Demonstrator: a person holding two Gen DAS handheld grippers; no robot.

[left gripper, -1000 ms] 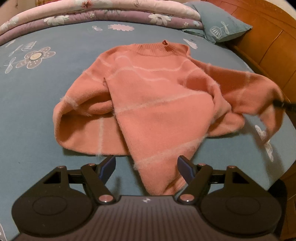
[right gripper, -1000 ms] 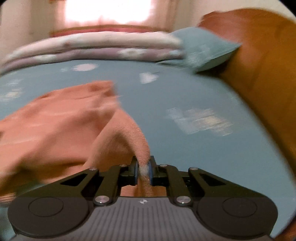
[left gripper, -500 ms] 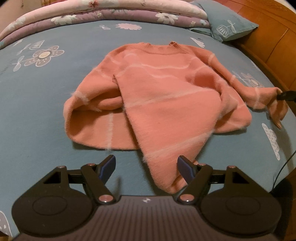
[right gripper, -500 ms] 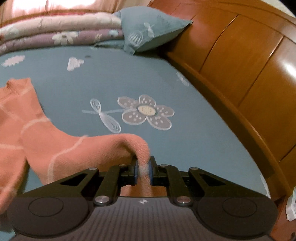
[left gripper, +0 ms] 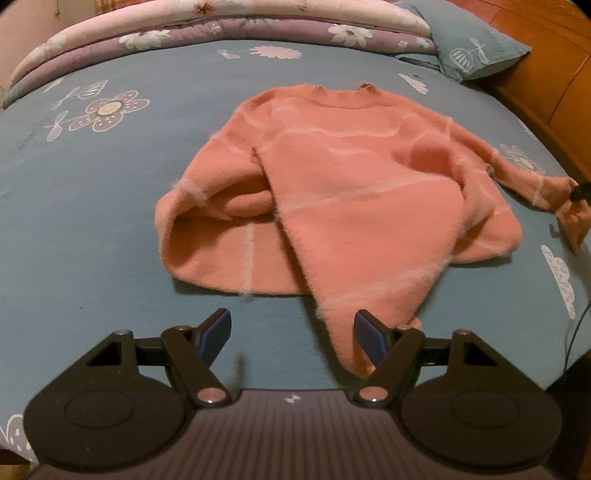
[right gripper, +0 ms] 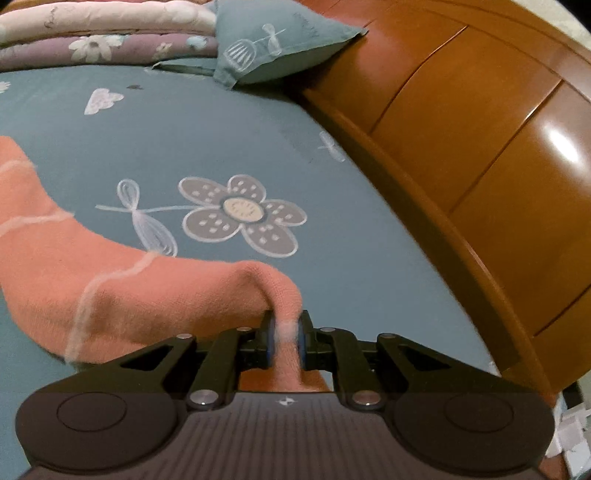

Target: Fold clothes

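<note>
A fuzzy salmon-pink sweater (left gripper: 351,192) with pale stripes lies front up on the blue bed, its collar far from me. Its left side is folded over the body. Its right sleeve (left gripper: 532,177) stretches out to the right. My right gripper (right gripper: 287,332) has that sleeve's cuff (right gripper: 284,295) between its pads; the jaws are opening and the cloth still fills the gap. The black tip of the right gripper (left gripper: 580,190) shows at the cuff in the left wrist view. My left gripper (left gripper: 291,328) hangs open over the near bed, its right finger (left gripper: 369,332) beside the sweater's lower corner.
The blue bedsheet (left gripper: 92,221) has white flower prints. Folded floral quilts (left gripper: 221,22) and a blue pillow (right gripper: 273,44) lie at the far end. A wooden headboard (right gripper: 480,147) runs along the right side, close to the right gripper. A dark cable (left gripper: 576,332) hangs at the bed's right edge.
The right gripper has drawn the sleeve out to the right and down toward the sheet, straightening it, and its jaws have widened a little. The left gripper stays open and has barely shifted.
</note>
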